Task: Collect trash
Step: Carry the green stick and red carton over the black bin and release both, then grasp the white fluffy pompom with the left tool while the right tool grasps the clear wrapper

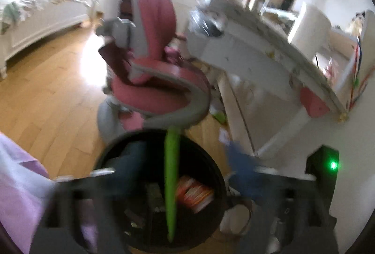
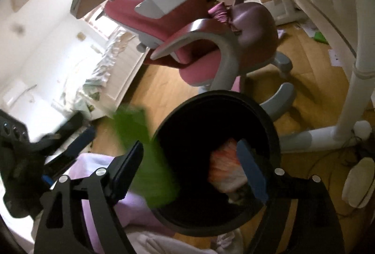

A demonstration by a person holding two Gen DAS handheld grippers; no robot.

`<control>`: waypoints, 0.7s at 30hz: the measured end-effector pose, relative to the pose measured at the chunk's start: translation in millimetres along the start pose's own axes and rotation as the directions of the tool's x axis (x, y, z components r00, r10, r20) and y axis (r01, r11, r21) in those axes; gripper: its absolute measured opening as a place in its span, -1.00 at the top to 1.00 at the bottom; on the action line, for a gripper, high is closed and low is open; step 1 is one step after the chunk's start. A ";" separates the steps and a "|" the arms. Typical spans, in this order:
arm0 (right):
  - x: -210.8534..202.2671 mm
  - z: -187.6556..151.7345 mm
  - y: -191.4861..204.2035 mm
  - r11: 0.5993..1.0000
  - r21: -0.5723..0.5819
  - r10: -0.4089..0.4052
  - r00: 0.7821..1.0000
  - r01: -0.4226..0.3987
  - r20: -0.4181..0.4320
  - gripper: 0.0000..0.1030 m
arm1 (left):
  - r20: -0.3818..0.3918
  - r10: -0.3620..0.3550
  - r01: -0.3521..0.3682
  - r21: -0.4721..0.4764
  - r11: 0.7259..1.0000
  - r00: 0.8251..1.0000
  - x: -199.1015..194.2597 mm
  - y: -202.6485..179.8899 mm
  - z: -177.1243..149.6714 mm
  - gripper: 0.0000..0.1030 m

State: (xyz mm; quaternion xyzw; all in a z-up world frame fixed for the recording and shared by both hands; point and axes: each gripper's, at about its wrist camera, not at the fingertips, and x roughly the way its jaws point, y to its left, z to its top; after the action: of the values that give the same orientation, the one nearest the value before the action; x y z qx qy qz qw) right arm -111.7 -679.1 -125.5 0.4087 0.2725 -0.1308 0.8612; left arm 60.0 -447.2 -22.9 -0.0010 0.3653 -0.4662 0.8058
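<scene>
A round black trash bin (image 1: 161, 186) stands on the wood floor below both grippers; it also shows in the right wrist view (image 2: 218, 160). An orange-and-white wrapper (image 1: 195, 194) lies inside it, also seen in the right wrist view (image 2: 226, 171). A green piece of paper (image 1: 171, 181) is blurred, edge-on over the bin mouth; in the right wrist view the green paper (image 2: 145, 155) hangs at the bin's left rim, free of any fingers. My left gripper (image 1: 185, 172) is open above the bin. My right gripper (image 2: 192, 169) is open over the bin.
A pink and grey desk chair (image 1: 152, 66) stands right behind the bin, next to a white desk (image 1: 269, 43). The desk's white leg (image 2: 361, 90) is at right. Scraps of paper (image 2: 335, 57) lie on the floor under the desk. A lilac cloth (image 2: 112, 183) lies at lower left.
</scene>
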 end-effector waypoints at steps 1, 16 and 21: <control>0.4 -0.1 -0.2 1.000 0.000 -0.001 1.000 0.001 -0.002 -0.58 | 0.045 0.008 -0.009 0.005 1.000 0.999 -10.7 0.7 -1.9 -0.84; 20.5 -50.3 165.0 0.922 -0.296 0.207 0.965 -0.248 -0.163 -0.58 | 0.195 0.143 -0.114 -0.153 0.982 0.970 -173.7 67.0 -23.0 -0.84; 35.2 -84.4 252.4 0.831 -0.410 0.278 0.919 -0.376 -0.280 -0.58 | 0.243 0.362 -0.305 -0.244 0.921 0.900 -258.8 115.4 -54.9 -0.84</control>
State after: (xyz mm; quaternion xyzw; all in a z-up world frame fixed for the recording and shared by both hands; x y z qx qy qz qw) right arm -0.4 -454.4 -29.8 0.2475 0.3097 0.1302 0.9088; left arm 37.0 -168.6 49.5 -0.0861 0.2856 -0.2765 0.9136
